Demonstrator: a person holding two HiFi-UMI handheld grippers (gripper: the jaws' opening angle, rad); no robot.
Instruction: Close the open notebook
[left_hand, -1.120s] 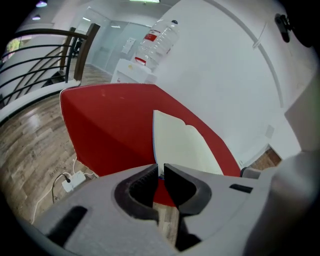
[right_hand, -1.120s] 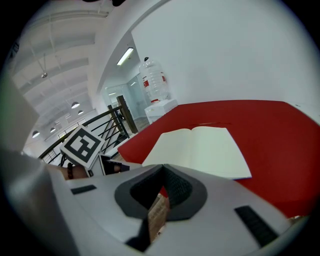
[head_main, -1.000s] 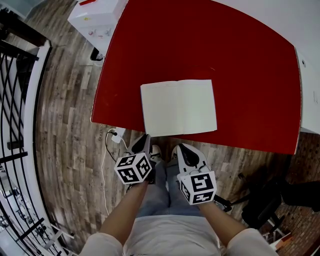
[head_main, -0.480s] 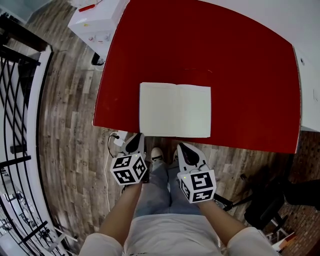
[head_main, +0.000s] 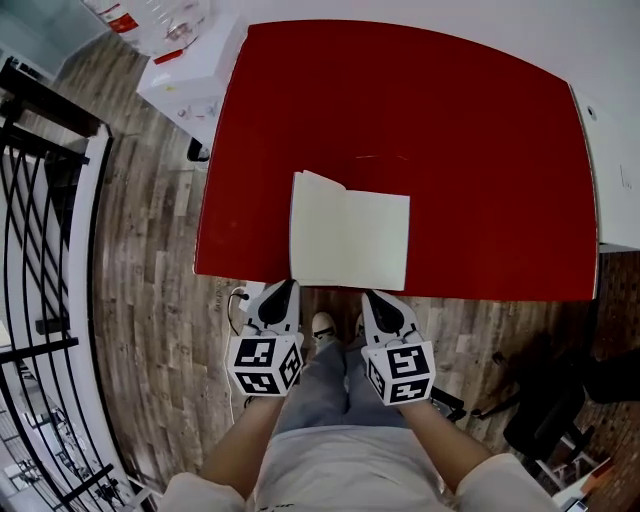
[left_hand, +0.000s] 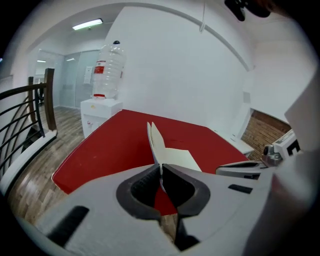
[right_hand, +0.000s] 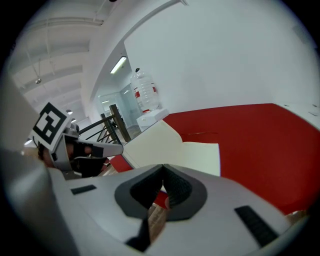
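Note:
An open notebook (head_main: 350, 245) with cream pages lies near the front edge of the red table (head_main: 480, 150). Its left leaf (left_hand: 152, 140) stands raised, close to upright, while the right half lies flat. My left gripper (head_main: 281, 290) is at the notebook's near left corner; its jaws are closing, and the thin lower edge of the raised leaf is pinched between its tips (left_hand: 160, 166). My right gripper (head_main: 378, 298) is just off the table's front edge below the notebook's near right corner. Its jaws (right_hand: 163, 167) meet with nothing between them, the notebook (right_hand: 190, 152) lying beyond.
A white cabinet (head_main: 185, 70) with a water bottle stands at the table's far left corner. A black railing (head_main: 40, 200) runs along the left. A power strip and cable (head_main: 238, 295) lie on the wooden floor under the table edge. A black chair base (head_main: 540, 420) is at lower right.
The left gripper moved up to the notebook's near left corner, took its left leaf and lifted it toward upright. The right gripper edged forward to the table edge.

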